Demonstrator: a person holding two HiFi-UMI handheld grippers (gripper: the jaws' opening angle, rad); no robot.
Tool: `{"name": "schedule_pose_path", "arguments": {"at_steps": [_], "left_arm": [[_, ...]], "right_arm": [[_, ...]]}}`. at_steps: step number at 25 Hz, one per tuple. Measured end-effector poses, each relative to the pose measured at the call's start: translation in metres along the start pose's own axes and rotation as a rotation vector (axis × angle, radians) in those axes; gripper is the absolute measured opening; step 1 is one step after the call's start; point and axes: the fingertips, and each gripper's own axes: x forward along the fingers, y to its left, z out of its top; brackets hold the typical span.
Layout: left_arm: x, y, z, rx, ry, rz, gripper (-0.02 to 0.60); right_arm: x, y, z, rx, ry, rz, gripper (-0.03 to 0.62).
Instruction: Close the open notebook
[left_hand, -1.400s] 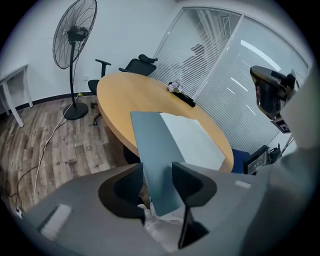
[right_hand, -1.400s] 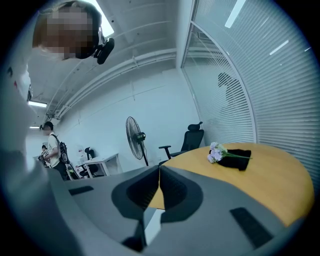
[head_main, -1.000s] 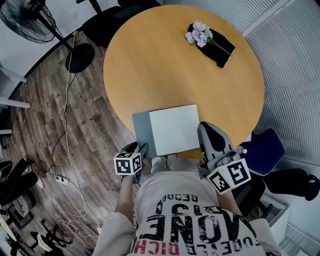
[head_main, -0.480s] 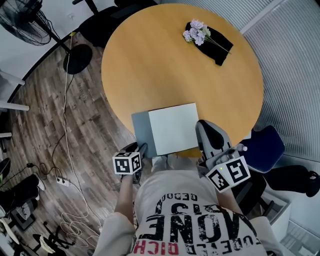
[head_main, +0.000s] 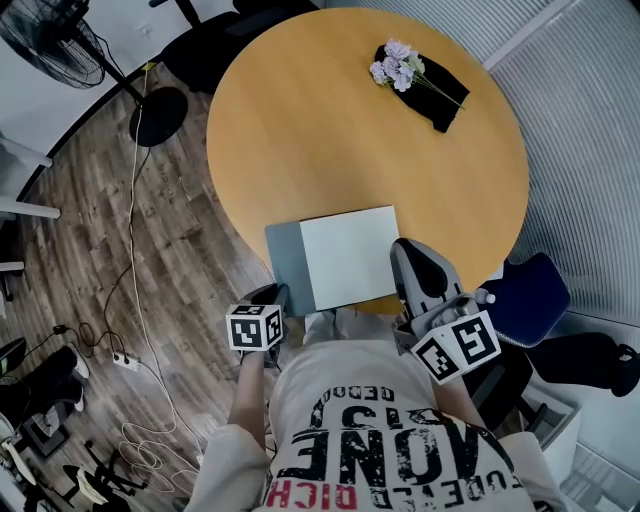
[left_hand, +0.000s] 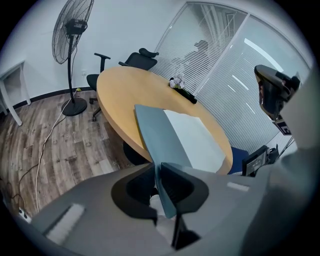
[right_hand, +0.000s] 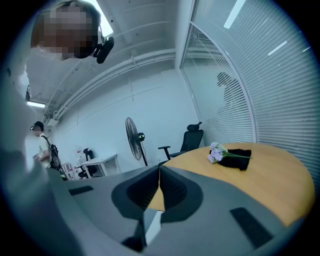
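Left gripper view shows us the left gripper clenched on the grey cover of the notebook. Its 2 jaws have just been closing, and the cover's edge is pinched between them. In the head view we see the notebook lying open at the near edge of the round table, grey cover at the left, white page up. The right gripper sits just beside the notebook's right edge, its 2 jaws pressed together on nothing. Purple flowers lie on a black cloth at the far side.
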Motion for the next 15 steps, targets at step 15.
{"name": "schedule_pose_path", "arguments": {"at_steps": [15], "left_arm": [[-0.02,-0.014,0.012,-0.001,-0.032,-0.001,0.023]], "right_arm": [[-0.009,0.002,0.0,0.0,-0.011,0.022,0.012]]}}
